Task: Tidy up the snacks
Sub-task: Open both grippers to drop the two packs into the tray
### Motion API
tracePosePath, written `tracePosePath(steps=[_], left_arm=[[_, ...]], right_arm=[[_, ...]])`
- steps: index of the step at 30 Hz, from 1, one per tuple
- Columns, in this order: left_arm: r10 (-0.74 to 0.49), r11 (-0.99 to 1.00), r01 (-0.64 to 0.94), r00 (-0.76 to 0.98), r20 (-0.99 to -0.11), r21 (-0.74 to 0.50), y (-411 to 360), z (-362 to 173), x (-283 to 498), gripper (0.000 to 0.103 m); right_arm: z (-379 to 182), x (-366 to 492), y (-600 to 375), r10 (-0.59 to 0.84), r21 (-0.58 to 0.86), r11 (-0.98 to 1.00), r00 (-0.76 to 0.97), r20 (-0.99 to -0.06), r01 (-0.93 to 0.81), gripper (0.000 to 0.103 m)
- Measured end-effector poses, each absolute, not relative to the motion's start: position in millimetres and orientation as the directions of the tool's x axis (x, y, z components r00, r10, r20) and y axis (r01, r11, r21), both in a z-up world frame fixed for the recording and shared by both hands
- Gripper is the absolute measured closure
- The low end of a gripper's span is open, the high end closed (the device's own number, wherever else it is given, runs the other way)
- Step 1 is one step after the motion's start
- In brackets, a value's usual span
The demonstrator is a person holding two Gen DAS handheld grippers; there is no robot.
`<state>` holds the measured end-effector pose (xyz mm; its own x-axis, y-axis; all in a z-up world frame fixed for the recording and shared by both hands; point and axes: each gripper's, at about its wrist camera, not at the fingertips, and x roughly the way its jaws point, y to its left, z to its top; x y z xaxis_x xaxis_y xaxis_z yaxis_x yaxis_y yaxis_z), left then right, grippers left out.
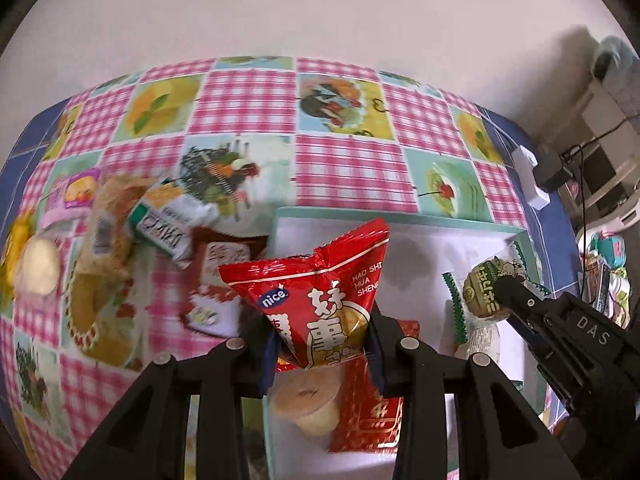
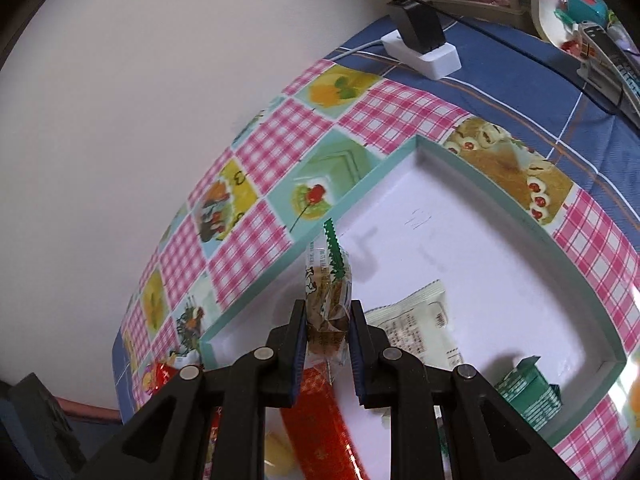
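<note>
My left gripper (image 1: 320, 344) pinches a red snack bag (image 1: 320, 292) over the tray (image 1: 400, 216); my right gripper (image 2: 328, 344) pinches a cookie packet (image 2: 328, 300) there too. Either could slip early, or land on the jelly cup (image 1: 308, 404) beneath.

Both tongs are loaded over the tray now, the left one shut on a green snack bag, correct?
Not quite: the left tongs are shut on a red snack bag, as the left wrist view shows. Both are loaded over the tray.
</note>
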<state>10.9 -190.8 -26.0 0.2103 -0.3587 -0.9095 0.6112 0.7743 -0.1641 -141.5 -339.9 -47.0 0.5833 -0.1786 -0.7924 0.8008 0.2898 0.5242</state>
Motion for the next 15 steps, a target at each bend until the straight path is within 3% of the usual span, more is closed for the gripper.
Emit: tracePosePath(steps=[8,9,11,15], left_arm=[[-0.368,0.753,0.637,0.198,-0.909,-0.166,-208,-34,9,0.063],[-0.361,0.755,0.635,0.191,-0.913,-0.166,-208,-35,10,0.062],[-0.354,0.762,0.625,0.184,-0.917,-0.169,-206,-36,11,0.049],[-0.35,0.774,0.607,0.176,-0.92,-0.178,-200,-35,12,0.044]], right_arm=[[-45,-139,-343,-0.181,0.512,0.311,0.578,-0.796,0.801,0.079],[-46,-139,-342,-0.18,0.507,0.309,0.573,-0.799,0.805,0.079],[-46,-140,-343,-0.191,0.484,0.298,0.548,-0.814,0.823,0.079],[-48,-147,-346,-0.21,0.437,0.272,0.496,-0.843,0.857,0.079]])
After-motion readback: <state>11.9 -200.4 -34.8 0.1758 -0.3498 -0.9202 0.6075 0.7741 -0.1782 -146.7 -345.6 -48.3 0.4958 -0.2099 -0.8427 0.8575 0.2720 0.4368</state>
